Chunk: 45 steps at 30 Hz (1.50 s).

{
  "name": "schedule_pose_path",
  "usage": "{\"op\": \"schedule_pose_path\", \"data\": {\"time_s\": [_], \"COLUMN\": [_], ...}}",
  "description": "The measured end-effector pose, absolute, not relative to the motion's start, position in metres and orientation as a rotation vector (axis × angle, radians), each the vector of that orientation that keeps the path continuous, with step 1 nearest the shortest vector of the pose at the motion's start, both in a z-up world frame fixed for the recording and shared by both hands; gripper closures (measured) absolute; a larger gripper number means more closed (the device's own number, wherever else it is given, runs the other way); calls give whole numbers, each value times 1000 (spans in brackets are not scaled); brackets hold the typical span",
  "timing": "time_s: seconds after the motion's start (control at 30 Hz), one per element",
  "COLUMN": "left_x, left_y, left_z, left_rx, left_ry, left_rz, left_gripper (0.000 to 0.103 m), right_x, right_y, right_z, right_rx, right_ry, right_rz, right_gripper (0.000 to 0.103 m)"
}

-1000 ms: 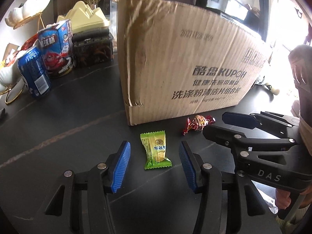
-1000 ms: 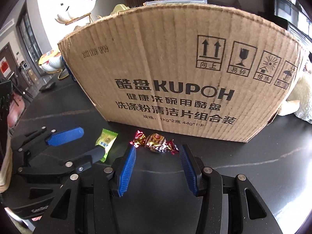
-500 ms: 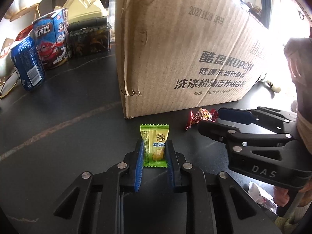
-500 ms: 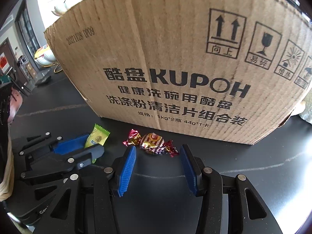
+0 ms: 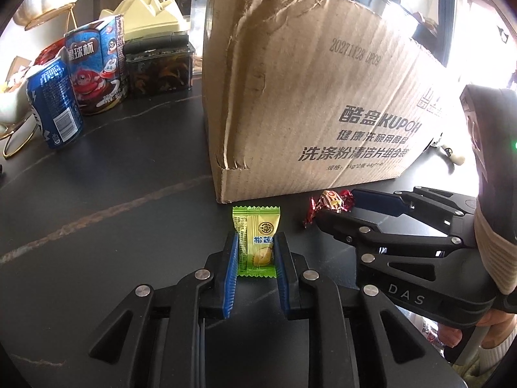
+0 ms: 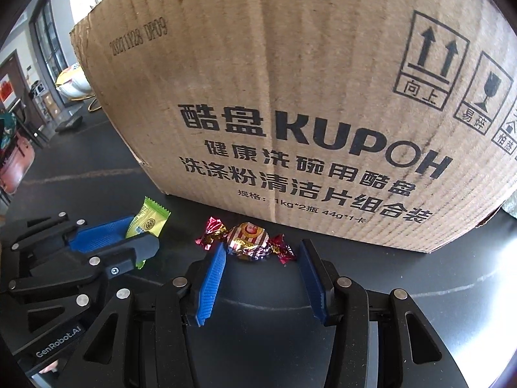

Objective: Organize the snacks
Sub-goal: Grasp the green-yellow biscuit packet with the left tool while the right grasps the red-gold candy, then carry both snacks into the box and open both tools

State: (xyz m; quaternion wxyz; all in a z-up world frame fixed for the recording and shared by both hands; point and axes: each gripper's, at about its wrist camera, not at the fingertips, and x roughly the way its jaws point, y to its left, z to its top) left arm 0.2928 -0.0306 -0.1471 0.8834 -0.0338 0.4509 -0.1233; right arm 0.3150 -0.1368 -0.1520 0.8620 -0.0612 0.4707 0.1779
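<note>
Here, the left gripper (image 5: 256, 252) is clamped on the green, rectangular plastic-wrapped candy (image 5: 257, 239), whose upper half projects beyond the blue fingertips (image 5: 232, 250). Rightward, the right gripper (image 6: 260, 270) stands open, its pads flanking the red-and-gold twisted foil sweet (image 6: 247, 237) lying just before the tall brown cardboard box (image 6: 290, 97). Advisably, close squarely on the sweet's round body, not its twisted ends, before lifting.
</note>
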Motion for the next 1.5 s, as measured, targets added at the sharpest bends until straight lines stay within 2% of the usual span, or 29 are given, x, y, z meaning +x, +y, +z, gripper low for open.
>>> {"op": "schedule_pose_path", "data": {"time_s": [0.07,0.27,0.8,1.5], "left_x": [292,288,277,243], "left_y": [-31,-31,-26,-35], "left_z": [-146,-145,-116,-33], "left_rx": [-67,-63,-73,-81], "left_ry": [934,925,870,714], "left_rz": [-255,-248,-253,-247], "left_gripper": [81,81,81,81], "right_x": [313,306,288,254], "right_y": [-132,-133,-160,-191], "right_z": [-151,-155,-128,-31], "right_rx": [-130,-116,-81,-17], "right_ry": [980,974,943,711], "right_rz": [375,372,387,410], "right_gripper": [66,73,74,74]}}
